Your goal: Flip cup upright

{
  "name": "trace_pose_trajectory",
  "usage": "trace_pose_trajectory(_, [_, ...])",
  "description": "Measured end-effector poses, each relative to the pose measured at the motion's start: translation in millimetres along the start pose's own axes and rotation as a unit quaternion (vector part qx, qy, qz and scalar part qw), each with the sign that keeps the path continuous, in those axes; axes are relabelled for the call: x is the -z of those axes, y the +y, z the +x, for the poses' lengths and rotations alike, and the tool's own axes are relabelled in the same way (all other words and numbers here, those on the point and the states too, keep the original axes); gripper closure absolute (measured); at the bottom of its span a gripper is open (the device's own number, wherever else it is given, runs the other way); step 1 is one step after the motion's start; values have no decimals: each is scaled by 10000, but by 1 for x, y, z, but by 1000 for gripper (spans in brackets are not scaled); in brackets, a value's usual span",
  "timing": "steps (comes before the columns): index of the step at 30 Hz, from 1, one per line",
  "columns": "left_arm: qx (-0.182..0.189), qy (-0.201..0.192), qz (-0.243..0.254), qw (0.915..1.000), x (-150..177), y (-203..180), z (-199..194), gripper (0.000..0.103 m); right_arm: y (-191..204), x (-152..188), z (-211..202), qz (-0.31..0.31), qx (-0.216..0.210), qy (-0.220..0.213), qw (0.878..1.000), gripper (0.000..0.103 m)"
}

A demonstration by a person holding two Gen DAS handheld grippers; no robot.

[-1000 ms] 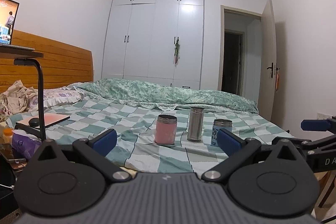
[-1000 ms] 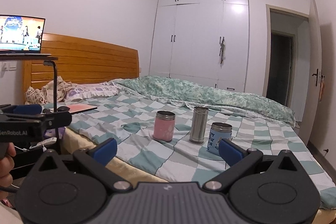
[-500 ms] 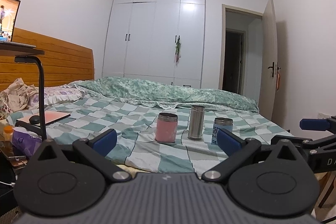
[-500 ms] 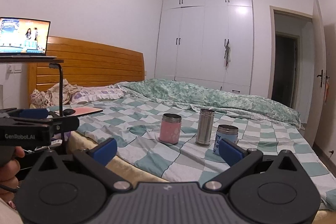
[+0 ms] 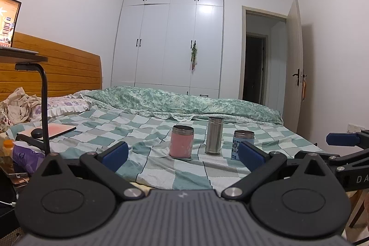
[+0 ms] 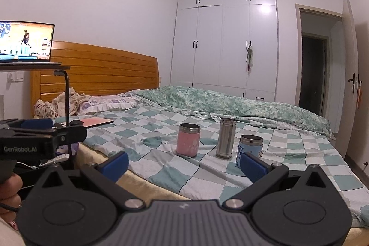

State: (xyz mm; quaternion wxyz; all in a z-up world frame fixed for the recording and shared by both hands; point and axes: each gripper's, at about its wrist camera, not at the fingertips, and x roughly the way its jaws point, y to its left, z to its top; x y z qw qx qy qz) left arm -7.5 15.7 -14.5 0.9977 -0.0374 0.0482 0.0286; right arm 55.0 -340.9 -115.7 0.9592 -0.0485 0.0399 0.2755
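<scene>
Three cups stand in a row on the checkered bedspread: a pink cup (image 5: 181, 141) on the left, a tall steel cup (image 5: 214, 135) in the middle, a blue printed cup (image 5: 242, 143) on the right. They also show in the right wrist view: pink (image 6: 188, 140), steel (image 6: 226, 138), blue (image 6: 250, 149). Whether they stand on base or rim I cannot tell. My left gripper (image 5: 182, 153) is open and empty, short of the bed edge. My right gripper (image 6: 184, 164) is open and empty, also short of the cups.
A bedside stand (image 5: 43, 96) holds a laptop (image 6: 25, 40) at the left. A pink tablet with a mouse (image 5: 55, 129) lies on the bed. A rolled green duvet (image 5: 184, 100) lies behind the cups. The bed's front edge (image 6: 147, 186) is below the grippers.
Both grippers have moved a little closer to the bed and risen slightly; the cups look larger. Nothing on the bed has moved.
</scene>
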Motion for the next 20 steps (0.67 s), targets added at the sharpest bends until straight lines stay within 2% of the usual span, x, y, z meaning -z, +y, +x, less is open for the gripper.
trace_pose_trajectory(20, [22,10,-2,10000,0,-1,1,0,-1,2,1,17,-10,28,10000,0])
